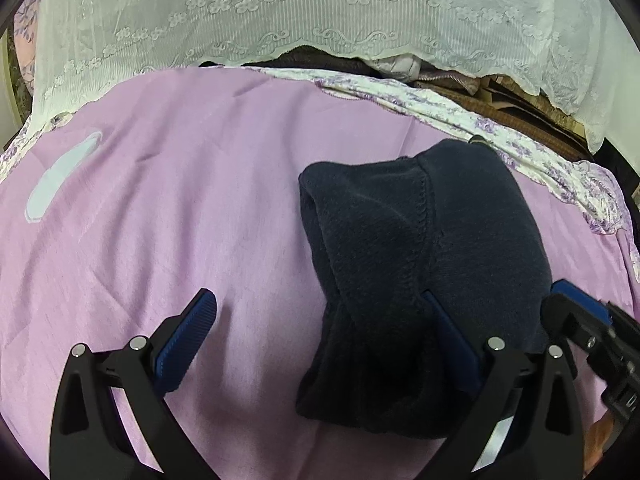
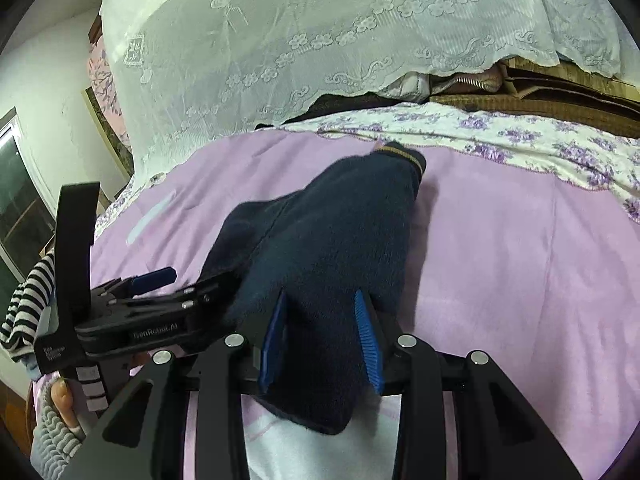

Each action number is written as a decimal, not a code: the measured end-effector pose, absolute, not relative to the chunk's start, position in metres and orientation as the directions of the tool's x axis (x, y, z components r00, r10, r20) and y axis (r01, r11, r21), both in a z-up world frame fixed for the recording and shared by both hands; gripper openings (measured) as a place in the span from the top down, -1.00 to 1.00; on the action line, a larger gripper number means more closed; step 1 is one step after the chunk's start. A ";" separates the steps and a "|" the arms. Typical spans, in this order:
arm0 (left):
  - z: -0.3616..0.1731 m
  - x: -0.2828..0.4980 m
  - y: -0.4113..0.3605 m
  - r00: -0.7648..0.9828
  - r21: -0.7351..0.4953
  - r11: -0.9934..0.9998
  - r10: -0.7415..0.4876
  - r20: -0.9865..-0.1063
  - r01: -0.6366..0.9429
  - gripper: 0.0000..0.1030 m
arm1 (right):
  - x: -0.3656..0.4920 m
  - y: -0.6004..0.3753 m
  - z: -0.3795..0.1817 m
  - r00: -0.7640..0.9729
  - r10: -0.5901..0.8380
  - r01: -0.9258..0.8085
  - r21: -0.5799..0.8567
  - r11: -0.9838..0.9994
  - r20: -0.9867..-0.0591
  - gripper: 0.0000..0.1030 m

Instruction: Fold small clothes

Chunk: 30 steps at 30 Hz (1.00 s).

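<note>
- Pink-lilac bedding (image 1: 168, 216) fills the left wrist view, with a pale patch printed on it at the far left; a floral-print sheet edge (image 1: 440, 108) runs along its far side, and a white lace cover (image 1: 320, 12) hangs over stacked things behind.
- On that bedding lies a dark navy knitted garment (image 1: 400, 240), bunched and folded over itself, right of centre.
- Left gripper (image 1: 320, 308) stands with its jaws spread wide: the left blue-padded finger is over bare bedding, well clear of the cloth, while the right finger lies against the garment's lower edge, partly hidden by it. Nothing is pinched.
- Right gripper (image 1: 580, 320) shows at the right border, its tip at the garment's right side.
- From the right wrist view, the same pink bedding (image 2: 520, 260) spreads out, with the lace cover (image 2: 320, 32) and floral sheet (image 2: 520, 136) beyond, and a white wall with a window at the left.
- Right gripper (image 2: 324, 320) has its jaws narrow, both blue pads pressed into a fold of the navy garment (image 2: 340, 232), which runs away from the fingers to a ribbed cuff with a tan stripe.
- Left gripper (image 2: 168, 284) enters from the left, beside the garment's left edge, held by a hand (image 2: 64, 396) in a striped sleeve.
</note>
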<state>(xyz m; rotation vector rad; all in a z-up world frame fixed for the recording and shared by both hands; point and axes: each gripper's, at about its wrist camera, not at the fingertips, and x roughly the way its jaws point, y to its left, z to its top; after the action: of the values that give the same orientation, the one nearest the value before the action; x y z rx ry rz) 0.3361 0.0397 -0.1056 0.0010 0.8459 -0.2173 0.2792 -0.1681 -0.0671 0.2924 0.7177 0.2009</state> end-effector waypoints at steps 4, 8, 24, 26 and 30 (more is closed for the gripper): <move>-0.099 0.341 0.035 0.673 -0.049 0.981 -0.164 -0.722 0.187 -0.92 | 0.293 -0.174 -0.056 0.753 0.266 -0.069 0.329 0.942 -0.601 0.30; -0.096 0.352 0.034 0.685 -0.031 0.986 -0.137 -0.715 0.166 -0.92 | 0.314 -0.179 -0.041 0.773 0.256 -0.068 0.324 0.943 -0.580 0.30; -0.111 0.370 0.017 0.688 0.065 0.984 -0.069 -0.722 0.167 -0.92 | 0.387 -0.177 -0.073 0.727 0.252 -0.082 0.283 0.956 -0.639 0.28; -0.113 0.369 0.013 0.695 0.092 0.982 -0.049 -0.717 0.165 -0.92 | 0.386 -0.172 -0.080 0.734 0.232 -0.093 0.245 0.965 -0.638 0.27; -0.113 0.367 0.013 0.699 0.096 0.982 -0.045 -0.714 0.161 -0.92 | 0.382 -0.169 -0.079 0.751 0.213 -0.089 0.224 0.970 -0.624 0.27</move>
<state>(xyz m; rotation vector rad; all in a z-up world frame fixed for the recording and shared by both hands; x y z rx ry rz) 0.3673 0.0134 -0.1129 0.1560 0.7896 -0.1153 0.3820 -0.1692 -0.0791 0.1850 0.7023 0.1662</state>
